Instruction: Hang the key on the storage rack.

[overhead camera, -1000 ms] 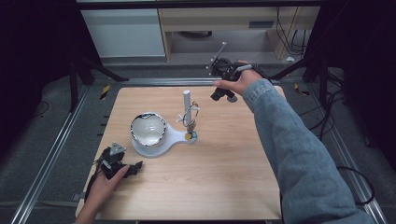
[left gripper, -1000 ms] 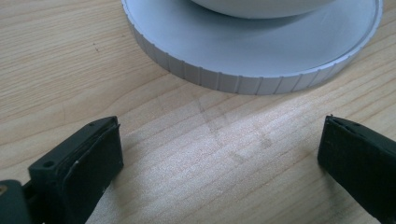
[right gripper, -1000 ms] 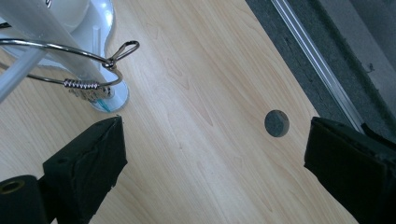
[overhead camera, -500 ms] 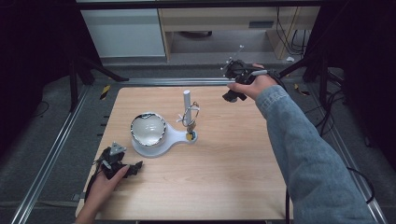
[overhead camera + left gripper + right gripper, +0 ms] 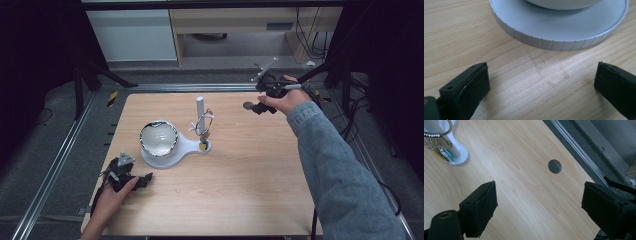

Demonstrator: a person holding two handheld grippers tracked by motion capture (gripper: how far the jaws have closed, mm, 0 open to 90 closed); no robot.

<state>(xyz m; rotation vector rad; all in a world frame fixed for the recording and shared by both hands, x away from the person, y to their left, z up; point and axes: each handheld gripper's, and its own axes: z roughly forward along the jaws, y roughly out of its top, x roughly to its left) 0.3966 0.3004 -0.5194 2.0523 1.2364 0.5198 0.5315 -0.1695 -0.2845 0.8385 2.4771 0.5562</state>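
The right hand-held gripper is held above the far right part of the wooden counter, close to its far edge, and a person's hand in a blue denim sleeve carries it. Its jaws stand wide apart and have just been closing a little, and nothing is between them; in the right gripper view only bare wood and a small round hole in the counter lie between the two black jaws. The left hand-held gripper rests low at the near left corner of the counter, in the person's other hand. Its jaws are also wide open and hold nothing. Just beyond them in the left gripper view is the ribbed edge of the white base. This white base lies left of the middle of the counter, and a shiny bowl sits on its round part. On the narrow end of the base stands a white post with a metal ring and some keys hanging on it. The right hand-held gripper is well apart from the post, and the left one is near the base but not touching it.
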